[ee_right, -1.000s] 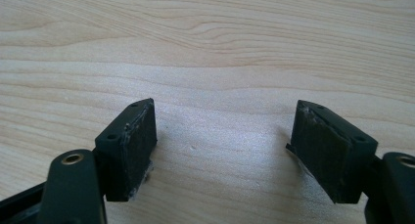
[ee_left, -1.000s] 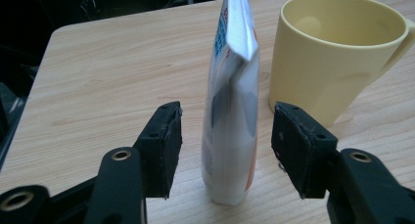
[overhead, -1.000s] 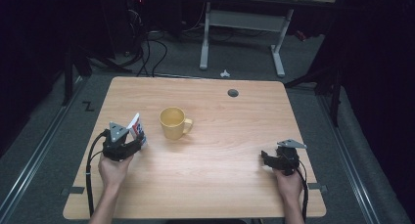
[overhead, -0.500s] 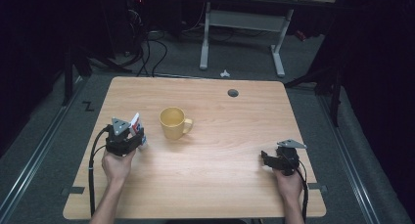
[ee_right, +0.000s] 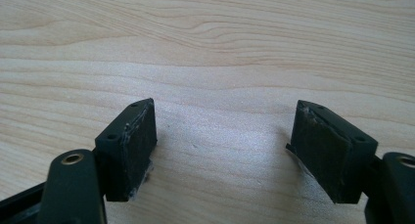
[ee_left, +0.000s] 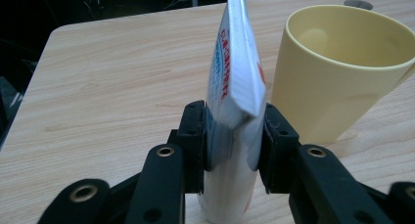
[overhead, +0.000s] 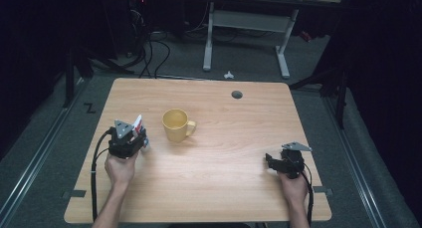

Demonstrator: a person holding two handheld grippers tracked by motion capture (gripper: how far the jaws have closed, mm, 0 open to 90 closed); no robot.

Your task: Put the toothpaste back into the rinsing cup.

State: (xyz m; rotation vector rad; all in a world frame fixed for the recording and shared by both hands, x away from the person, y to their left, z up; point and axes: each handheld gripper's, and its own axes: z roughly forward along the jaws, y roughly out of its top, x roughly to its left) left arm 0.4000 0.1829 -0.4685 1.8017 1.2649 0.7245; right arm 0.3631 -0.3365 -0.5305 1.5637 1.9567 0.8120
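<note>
Your left gripper [ee_left: 230,136] has just been closing, and its two black pads [ee_left: 195,141] now pinch a white packet [ee_left: 235,87] with red and blue print, one pad on each face. In the left gripper view the packet stands upright on its edge between the jaws, lower centre of the frame, its faces dented inward where the pads press. Just beside it, at the right of that frame, stands the yellow mug [ee_left: 337,72], upright and showing nothing inside.

In the high view the same left gripper [overhead: 137,133] sits at the left of the counter [overhead: 229,188], with the packet [overhead: 138,122] poking out beyond it and the mug [overhead: 175,124] a little to its right; the two look apart, though contact cannot be ruled out from there. The print and the dents are too small to read in that view.

Your right gripper [ee_right: 222,150] has its jaws spread wide over bare wood, holding nothing; the pads [ee_right: 139,136] show pale scuffing. The high view places it [overhead: 271,161] at the lower right of the counter, well apart from mug and packet.
</note>
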